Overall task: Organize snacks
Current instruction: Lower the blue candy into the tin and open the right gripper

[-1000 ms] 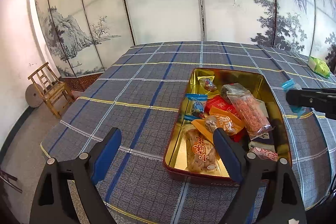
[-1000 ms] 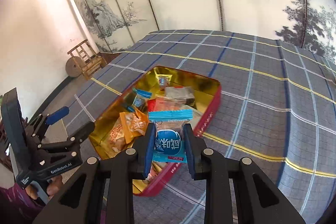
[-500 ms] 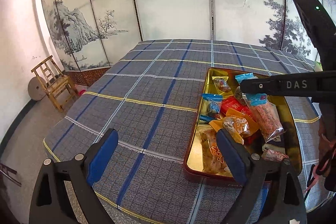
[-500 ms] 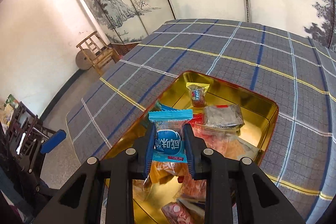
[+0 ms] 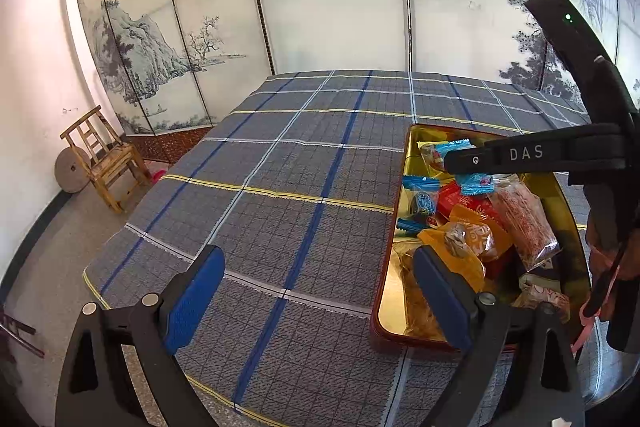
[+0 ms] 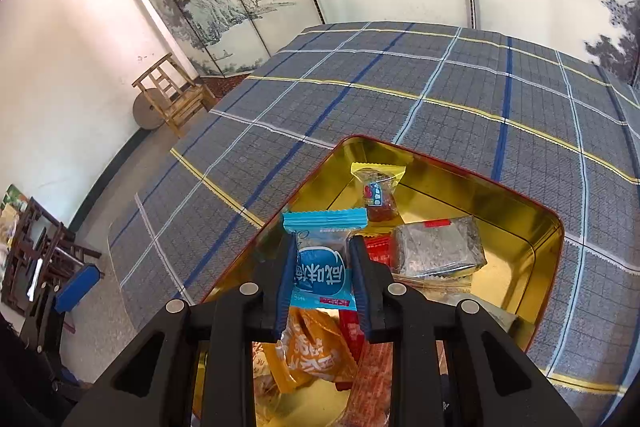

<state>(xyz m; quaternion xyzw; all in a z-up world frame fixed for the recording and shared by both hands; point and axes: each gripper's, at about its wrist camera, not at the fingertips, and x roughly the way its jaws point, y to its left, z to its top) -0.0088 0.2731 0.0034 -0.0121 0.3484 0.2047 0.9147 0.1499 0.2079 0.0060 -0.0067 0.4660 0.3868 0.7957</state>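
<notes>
Right tongs (image 6: 322,273) pinch blue-white snack packet (image 6: 322,267) over gold-lined red tin (image 6: 536,227); left tongs (image 5: 316,291) wide, empty. Risk: packet snags on heaped wrappers at six o'clock, spilling.

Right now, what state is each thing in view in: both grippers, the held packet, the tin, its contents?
Right gripper: jaws shut on the blue snack packet.
Blue snack packet: held upright above the tin, not released.
Left gripper: jaws wide open, nothing between them, over the plaid tablecloth.
Tin: open, no lid visible, resting on the tablecloth.
Snacks in the tin: loose, piled at one end.
</notes>
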